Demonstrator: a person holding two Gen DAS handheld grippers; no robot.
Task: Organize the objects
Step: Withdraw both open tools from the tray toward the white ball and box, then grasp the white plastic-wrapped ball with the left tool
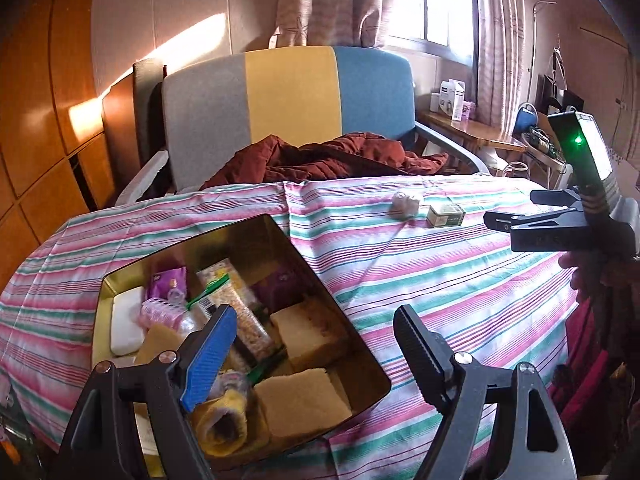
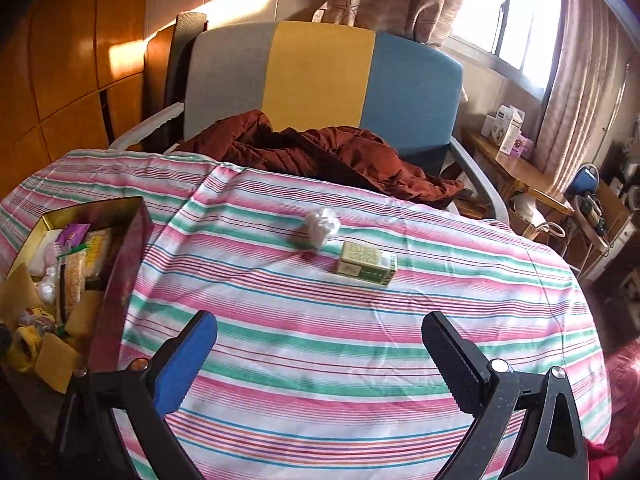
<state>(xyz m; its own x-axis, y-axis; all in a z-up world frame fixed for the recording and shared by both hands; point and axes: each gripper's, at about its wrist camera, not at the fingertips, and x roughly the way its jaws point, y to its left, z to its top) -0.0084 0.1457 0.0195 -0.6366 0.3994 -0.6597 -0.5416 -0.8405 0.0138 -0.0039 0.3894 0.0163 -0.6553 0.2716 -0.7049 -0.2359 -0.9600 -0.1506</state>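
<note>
Landmark: gold tin box (image 1: pixel 280 240), open-topped, standing on the worktop under a pink, green and white striped cloth (image 1: pixel 420 280).

1. Contents of the gold tin box: white soap bar (image 1: pixel 126 320) at its left wall; pink hair roller (image 1: pixel 160 312) touching the bar; purple sachet (image 1: pixel 168 280) behind the roller; long patterned packet (image 1: pixel 244 308) down the middle; two tan sponge blocks (image 1: pixel 308 336) on the right side, one nearer the camera than the other; yellow rolled item (image 1: pixel 220 424) at the near corner. Several pieces overlap, and what lies beneath cannot be told.

2. White crumpled wad (image 2: pixel 320 226): on the striped cloth, well to the right of the box, apart from it.

3. Small green carton (image 2: pixel 366 262): lying flat, just beside the wad, on the side farther from the box.

4. Left hand-held gripper (image 1: pixel 316 344): released, jaws wide apart, grasping nothing; its blue-padded finger (image 1: pixel 208 360) lies over the box's near part, its black finger (image 1: pixel 420 352) over the cloth right of the box.

5. Right hand-held gripper (image 2: pixel 320 360): released, jaws spread, empty, above bare cloth right of the box, nearer the camera than the carton. In the left wrist view it shows far right of the box, a green light on its body.

6. Striped armchair (image 2: pixel 320 80): behind the worktop, beyond the box, carrying a rust-red quilted garment (image 2: pixel 320 152).
</note>
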